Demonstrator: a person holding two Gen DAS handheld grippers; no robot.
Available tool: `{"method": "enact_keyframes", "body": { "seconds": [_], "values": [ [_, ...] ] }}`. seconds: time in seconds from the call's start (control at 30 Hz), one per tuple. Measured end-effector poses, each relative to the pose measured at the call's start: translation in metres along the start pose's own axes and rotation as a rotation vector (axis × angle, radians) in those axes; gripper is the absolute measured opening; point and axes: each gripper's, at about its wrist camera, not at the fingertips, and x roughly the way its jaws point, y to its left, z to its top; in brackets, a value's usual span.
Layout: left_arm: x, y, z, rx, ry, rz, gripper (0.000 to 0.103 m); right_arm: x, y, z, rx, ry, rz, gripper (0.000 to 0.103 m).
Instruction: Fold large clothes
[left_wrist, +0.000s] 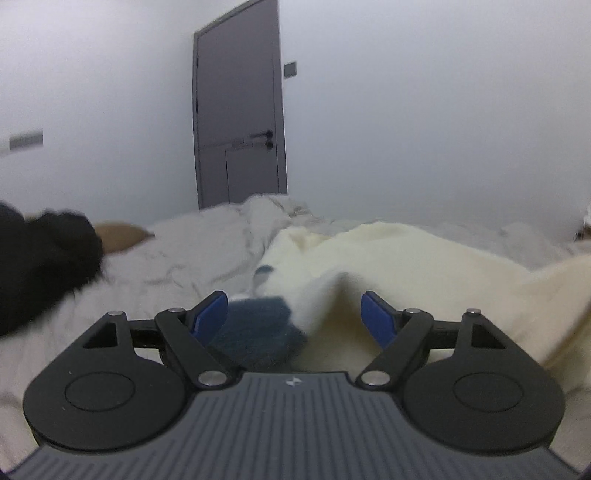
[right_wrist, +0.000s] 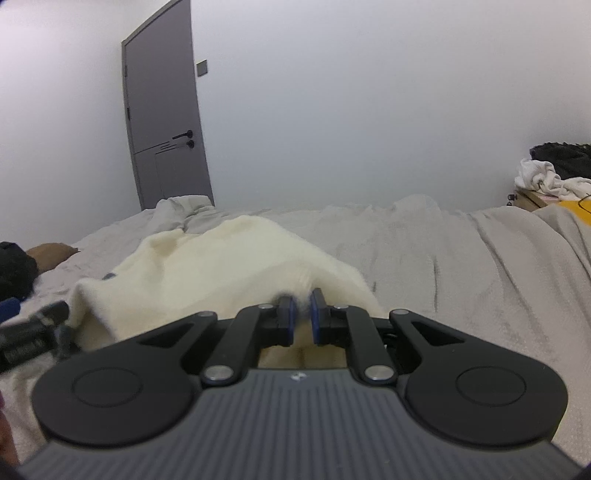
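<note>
Right claw (right_wrist: 302, 314) pinching cream garment (right_wrist: 207, 266) edge, left claw (left_wrist: 295, 317) agape – garment just ahead

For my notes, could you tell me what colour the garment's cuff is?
Dark blue cuff, on the cream garment; clearest in the left wrist view.

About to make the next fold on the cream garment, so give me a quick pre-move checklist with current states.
1. Right gripper clamped on the cream garment: ok, its pads pinch the cloth.
2. Left gripper open: ok, jaws stand wide.
3. Left gripper gripping cloth: not ok, the garment's dark blue cuff lies between the pads, unpinched.
4. Garment flat: not ok, bunched and lifted.
5. Bedsheet beyond the garment smooth: not ok, wrinkled.
6. Black garment apart from the cream one: ok.
</note>
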Motion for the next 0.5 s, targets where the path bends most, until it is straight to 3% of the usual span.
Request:
{"method": "enact_keyframes", "body": {
  "seconds": [0.1,0.23,0.37,0.5],
  "values": [
    [0.009,0.000,-0.001,-0.020,0.048,-0.064,0.083,-0.002,0.004,-0.001,-0.020,-0.003,0.010,0.011],
    [0.004,-0.023,-0.012,0.061,0.076,-0.228,0.083,-0.004,0.002,0.002,-0.015,0.001,0.026,0.011],
    [-0.009,-0.053,-0.024,0.191,0.022,-0.393,0.086,-0.004,0.001,0.004,-0.003,0.005,0.043,0.011],
    [-0.020,-0.082,-0.038,0.310,-0.039,-0.456,0.089,-0.006,0.001,0.004,-0.001,0.001,0.058,0.011]
  ]
}}
